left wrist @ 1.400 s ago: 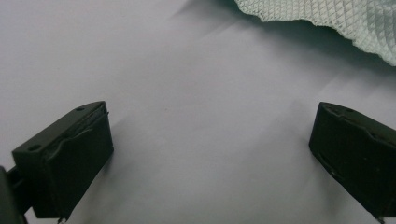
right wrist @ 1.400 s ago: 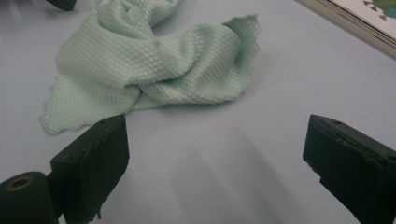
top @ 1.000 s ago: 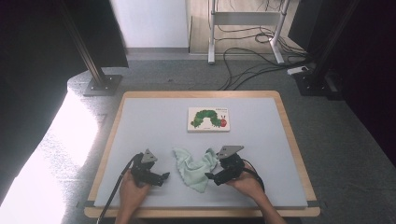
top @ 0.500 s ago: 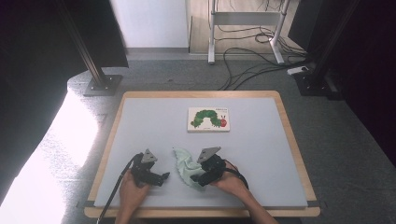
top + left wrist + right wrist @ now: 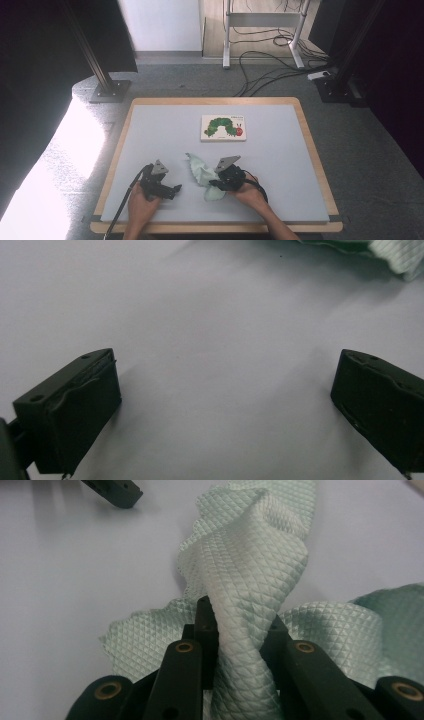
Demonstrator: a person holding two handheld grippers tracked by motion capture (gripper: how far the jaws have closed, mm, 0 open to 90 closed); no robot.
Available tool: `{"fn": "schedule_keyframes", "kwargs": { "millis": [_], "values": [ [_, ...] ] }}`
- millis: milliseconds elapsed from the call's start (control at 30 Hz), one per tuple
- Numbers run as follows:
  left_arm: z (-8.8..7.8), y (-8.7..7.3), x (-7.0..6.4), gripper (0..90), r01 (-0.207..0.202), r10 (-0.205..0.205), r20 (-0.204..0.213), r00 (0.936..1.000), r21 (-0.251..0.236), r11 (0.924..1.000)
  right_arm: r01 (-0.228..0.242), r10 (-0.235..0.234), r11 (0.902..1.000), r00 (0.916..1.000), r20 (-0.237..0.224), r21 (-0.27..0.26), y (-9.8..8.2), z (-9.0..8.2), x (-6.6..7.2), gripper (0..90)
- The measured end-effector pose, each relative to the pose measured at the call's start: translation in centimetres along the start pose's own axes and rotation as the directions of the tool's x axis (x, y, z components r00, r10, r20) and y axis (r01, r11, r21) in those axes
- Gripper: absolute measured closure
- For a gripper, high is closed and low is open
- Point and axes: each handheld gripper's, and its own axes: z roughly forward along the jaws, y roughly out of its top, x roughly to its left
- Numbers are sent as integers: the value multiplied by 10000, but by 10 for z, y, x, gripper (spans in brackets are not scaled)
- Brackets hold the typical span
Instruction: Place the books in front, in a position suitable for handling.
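A pale green quilted cloth (image 5: 199, 171) lies crumpled on the grey mat near the front. My right gripper (image 5: 212, 183) sits at its right edge; its jaws have just been closing and now pinch a raised fold of the cloth (image 5: 250, 555) between the pads (image 5: 206, 625). My left gripper (image 5: 175, 190) rests on the mat to the left of the cloth, apart from it. Its jaws (image 5: 225, 405) stand wide open over bare mat, and a corner of the cloth (image 5: 395, 252) lies beyond them at the upper right.
A picture book (image 5: 223, 127) with a green caterpillar on its cover lies flat on the grey mat (image 5: 150, 130) behind the cloth. A wooden rim (image 5: 315, 150) frames the mat. Cables and stand legs lie on the floor beyond.
My right gripper has moved left onto the cloth and closed its jaws on a fold, bunching it up. The left gripper has stayed still.
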Motion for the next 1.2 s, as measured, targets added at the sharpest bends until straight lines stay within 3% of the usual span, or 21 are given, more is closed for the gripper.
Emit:
{"fn": "schedule_keyframes", "kwargs": {
  "millis": [167, 267, 333, 500, 700, 767, 833, 933, 967, 1000, 1033, 1067, 1133, 1200],
  "values": [
    [0, 0, 0, 0, 11, -11, -1, 10000, -5, 10000, -93, 96, 9992, 9999, 87, -399, -3, -20, -3, 754],
    [0, 0, 0, 0, 9, -9, 3, 10000, -4, 10000, -160, 191, 9979, 9987, 479, -626, -9, -44, -7, 755],
    [0, 0, 0, 0, 13, -13, 5, 10000, -2, 10000, -189, 227, 9977, 9981, 580, -643, -11, -48, -8, 755],
    [0, 0, 0, 0, 20, -20, 12, 10000, -4, 10000, -426, 521, 9961, 9908, 1246, -775, -28, -81, -18, 755],
    [0, 0, 0, 0, 22, -22, 26, 10000, 3, 10000, -694, 835, 9937, 9819, 1702, -876, -42, -105, -25, 756],
    [0, 0, 0, 0, 21, -21, 29, 10000, 2, 10000, -919, 1105, 9910, 9723, 2059, -977, -52, -122, -30, 756],
    [0, 0, 0, 0, 22, -22, 28, 10000, 2, 10000, -981, 1177, 9901, 9697, 2140, -1002, -55, -127, -32, 756],
    [0, 0, 0, 0, 29, -29, 45, 10000, -2, 10000, -1233, 1477, 9866, 9535, 2627, -1073, -70, -149, -37, 756],
    [0, 0, 0, 0, 30, -30, 36, 10000, -1, 10000, -1233, 1477, 9866, 9535, 2627, -1073, -70, -149, -37, 756],
    [0, 0, 0, 0, 33, -33, 37, 10000, -3, 10000, -1387, 1655, 9841, 9425, 2905, -1108, -79, -161, -39, 756],
    [0, 0, 0, 0, 31, -31, 36, 10000, -2, 10000, -1387, 1655, 9841, 9425, 2905, -1108, -79, -161, -39, 756],
    [0, 0, 0, 0, 33, -33, 38, 10000, -2, 10000, -1520, 1799, 9820, 9327, 3125, -1118, -87, -170, -40, 756],
    [0, 0, 0, 0, 34, -34, 40, 10000, -2, 10000, -1590, 1870, 9810, 9281, 3219, -1116, -91, -176, -41, 756],
    [0, 0, 0, 0, 36, -36, 52, 10000, -4, 10000, -1792, 2087, 9771, 9133, 3498, -1151, -101, -186, -43, 755]
  ]
}}
